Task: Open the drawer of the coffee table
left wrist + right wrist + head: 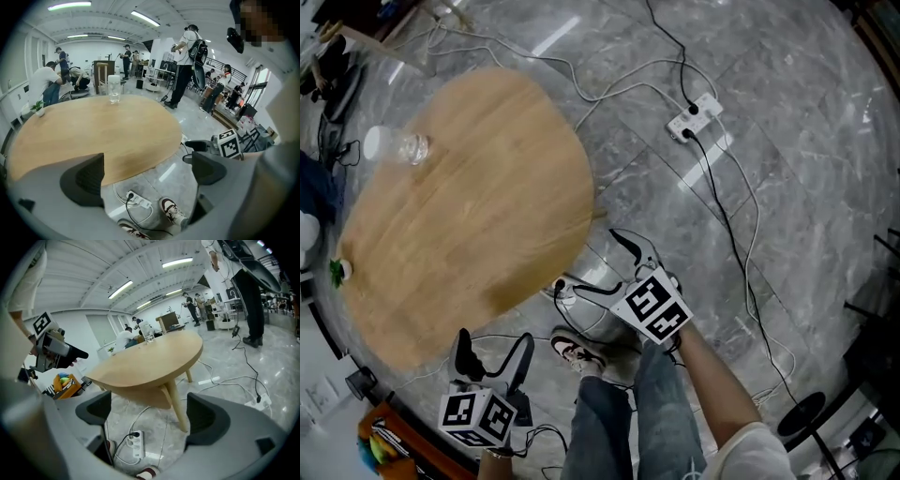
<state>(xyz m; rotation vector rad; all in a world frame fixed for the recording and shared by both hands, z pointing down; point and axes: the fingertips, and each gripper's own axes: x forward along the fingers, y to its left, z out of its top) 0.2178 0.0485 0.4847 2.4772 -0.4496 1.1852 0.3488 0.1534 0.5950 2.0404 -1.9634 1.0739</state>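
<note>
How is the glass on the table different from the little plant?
The glass is clear and tall; the little plant is green and low, in a white pot. The glass stands at the table's far side; the little plant sits nearer, at its left edge. Both stand upright on the wooden coffee table.

You have a clear glass (398, 147) standing near the far edge of the coffee table (487, 225), and a small green plant (337, 271) right at its left edge. On the grey marble floor (806, 169) a white power strip (696, 117) lies well apart from the table, with a black cable (729, 228) running from it toward you. A second power strip (135, 444) lies on the floor by the table's near edge. Several people (187, 61) stand in the background.
</note>
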